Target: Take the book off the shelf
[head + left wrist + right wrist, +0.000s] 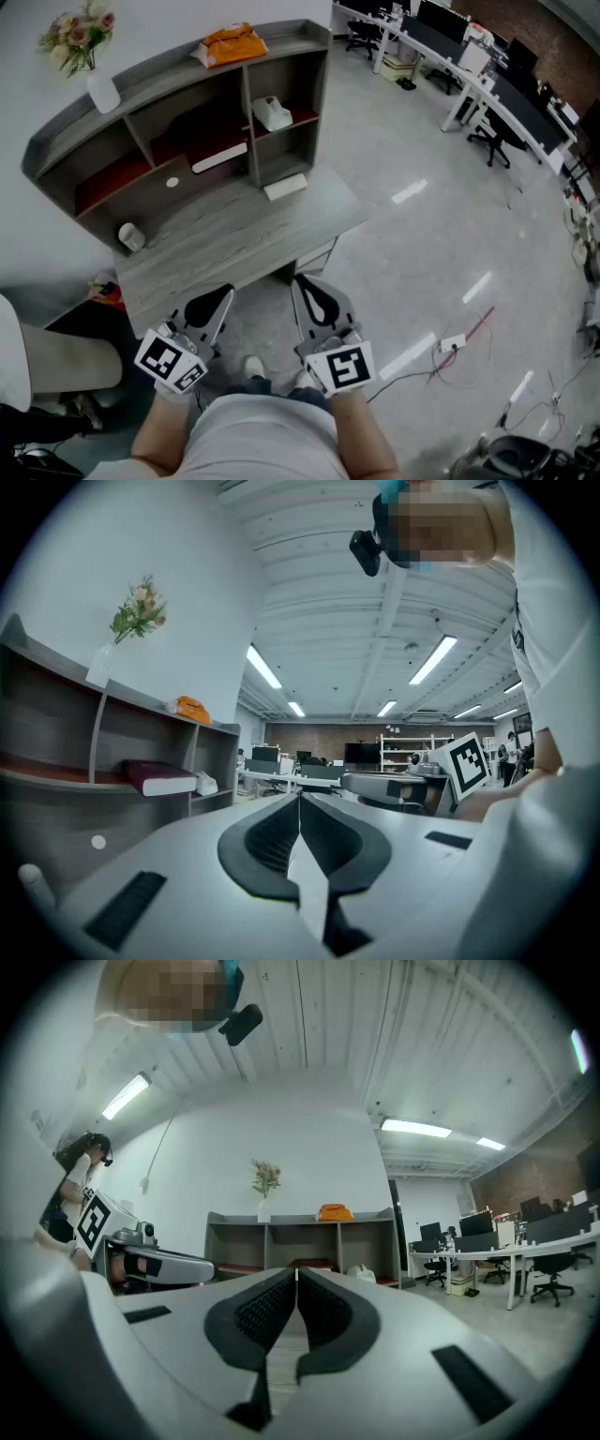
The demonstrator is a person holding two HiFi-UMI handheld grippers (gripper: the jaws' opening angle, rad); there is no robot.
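The book, dark red with white page edges, lies flat on the red shelf board in the middle compartment of the grey desk hutch. It also shows in the left gripper view as the book, and faintly in the right gripper view as the book. My left gripper and right gripper hover side by side at the desk's front edge, well short of the shelf. Both are shut with nothing between the pads, as seen for the left gripper and the right gripper.
On top of the hutch stand a vase of flowers and an orange bundle. A white object sits in the right compartment. A white block and a white cup rest on the desk. A chair stands at left.
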